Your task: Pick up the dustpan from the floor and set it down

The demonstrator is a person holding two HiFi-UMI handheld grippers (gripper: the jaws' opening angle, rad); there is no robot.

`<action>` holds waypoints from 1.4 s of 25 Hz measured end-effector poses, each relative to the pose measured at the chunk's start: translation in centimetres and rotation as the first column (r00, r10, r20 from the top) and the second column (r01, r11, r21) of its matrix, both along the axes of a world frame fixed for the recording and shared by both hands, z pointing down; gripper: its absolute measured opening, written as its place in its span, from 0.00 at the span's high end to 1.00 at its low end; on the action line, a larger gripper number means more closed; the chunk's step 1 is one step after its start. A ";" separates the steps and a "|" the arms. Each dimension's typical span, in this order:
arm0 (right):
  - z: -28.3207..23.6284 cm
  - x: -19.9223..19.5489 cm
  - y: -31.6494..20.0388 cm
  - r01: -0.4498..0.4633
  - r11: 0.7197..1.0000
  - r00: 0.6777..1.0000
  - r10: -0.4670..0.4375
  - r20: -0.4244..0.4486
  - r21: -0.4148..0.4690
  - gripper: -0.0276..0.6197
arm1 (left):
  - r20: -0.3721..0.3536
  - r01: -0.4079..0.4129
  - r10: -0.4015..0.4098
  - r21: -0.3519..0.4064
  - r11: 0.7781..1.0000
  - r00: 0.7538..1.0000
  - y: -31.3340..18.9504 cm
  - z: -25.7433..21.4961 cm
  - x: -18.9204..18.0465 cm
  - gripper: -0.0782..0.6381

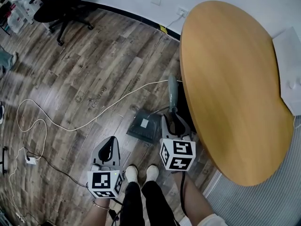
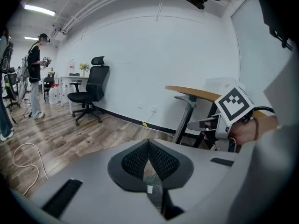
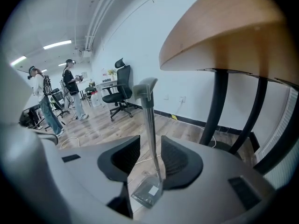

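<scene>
Wood floor (image 1: 70,74), dustpan (image 1: 145,126), white cable (image 1: 69,129), office chair (image 1: 61,4)

Grey dustpan (image 1: 144,127) flat on floor (image 1: 94,69), handle (image 1: 172,92) upright

Dustpan (image 1: 145,126) on floor (image 1: 94,69) — left of table (image 1: 230,79)

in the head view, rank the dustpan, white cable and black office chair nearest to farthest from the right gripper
1. dustpan: handle between the jaws of the right gripper, pan on the floor to its left.
2. white cable: on the floor, trailing off left.
3. black office chair: far top left of the view.
</scene>
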State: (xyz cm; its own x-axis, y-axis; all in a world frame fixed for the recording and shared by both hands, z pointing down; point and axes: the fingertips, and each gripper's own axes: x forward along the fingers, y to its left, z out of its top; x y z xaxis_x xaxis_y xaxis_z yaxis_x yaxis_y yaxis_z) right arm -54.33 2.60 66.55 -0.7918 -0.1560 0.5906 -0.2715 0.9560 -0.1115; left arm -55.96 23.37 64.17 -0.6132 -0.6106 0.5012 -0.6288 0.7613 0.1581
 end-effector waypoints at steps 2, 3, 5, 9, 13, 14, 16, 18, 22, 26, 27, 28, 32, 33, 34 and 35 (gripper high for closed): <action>-0.3 0.8 0.8 0.005 1.000 1.000 -0.005 -0.018 -0.011 0.75 | 0.009 0.004 -0.004 0.001 1.000 1.000 0.0 -0.7 0.0 0.87; -0.5 1.3 1.3 0.009 1.000 1.000 -0.009 -0.030 -0.011 0.75 | 0.013 0.007 -0.007 0.002 1.000 1.000 0.0 -1.2 0.0 0.87; -1.2 2.6 2.8 0.027 1.000 0.998 -0.027 -0.050 -0.002 0.75 | 0.022 0.015 -0.015 0.005 1.000 1.000 0.0 -2.5 0.3 0.87; -3.6 4.5 5.7 0.079 0.997 0.995 -0.079 -0.065 -0.015 0.76 | 0.030 0.039 -0.039 0.016 0.999 0.999 0.1 -5.5 0.8 0.87; -7.4 5.6 6.4 0.090 0.996 0.994 -0.091 -0.053 -0.022 0.80 | 0.044 0.020 -0.021 0.028 0.999 0.999 -0.9 -9.6 1.9 0.87; -8.6 5.6 6.3 0.088 0.996 0.995 -0.088 -0.041 -0.021 0.80 | 0.056 0.010 -0.012 0.030 1.000 0.998 -1.2 -10.7 2.1 0.87; -11.1 5.5 5.8 0.081 0.997 0.997 -0.082 -0.014 -0.014 0.81 | 0.075 -0.003 0.001 0.038 0.999 0.997 -1.7 -12.9 2.2 0.87; -13.8 5.6 4.8 0.067 0.998 0.998 -0.068 0.014 0.005 0.81 | 0.086 -0.015 0.011 0.050 0.999 0.996 -2.2 -14.9 2.2 0.87; -19.1 6.9 2.0 0.009 0.999 0.997 -0.012 0.078 0.039 0.82 | 0.117 -0.055 0.047 0.063 0.996 0.992 -3.1 -18.4 2.5 0.87; -24.0 8.2 -0.6 -0.040 0.998 0.988 0.032 0.149 0.052 0.83 | 0.157 -0.068 0.056 0.072 0.995 0.986 -3.9 -22.5 2.4 0.87; -25.3 8.6 -1.1 -0.047 0.997 0.986 0.037 0.165 0.059 0.83 | 0.162 -0.064 0.050 0.084 0.994 0.986 -4.2 -23.5 2.4 0.87; -26.5 8.9 -1.6 -0.052 0.997 0.983 0.040 0.181 0.065 0.83 | 0.169 -0.061 0.043 0.099 0.993 0.985 -4.4 -24.6 2.2 0.87; -29.9 10.3 -2.7 -0.057 0.994 0.976 0.035 0.213 0.097 0.90 | 0.230 -0.054 0.019 0.149 0.987 0.973 -5.0 -28.5 1.7 0.87; -30.5 10.4 -3.0 -0.061 0.992 0.975 0.036 0.217 0.109 0.91 | 0.248 -0.056 0.016 0.156 0.986 0.969 -5.1 -29.3 1.5 0.87; -30.9 10.3 -3.4 -0.067 0.991 0.974 0.039 0.223 0.119 0.91 | 0.262 -0.057 0.013 0.161 0.985 0.965 -5.2 -29.9 1.1 0.87; -31.4 10.1 -3.7 -0.073 0.989 0.973 0.043 0.229 0.126 0.91 | 0.269 -0.057 0.010 0.165 0.985 0.963 -5.2 -30.2 0.7 0.87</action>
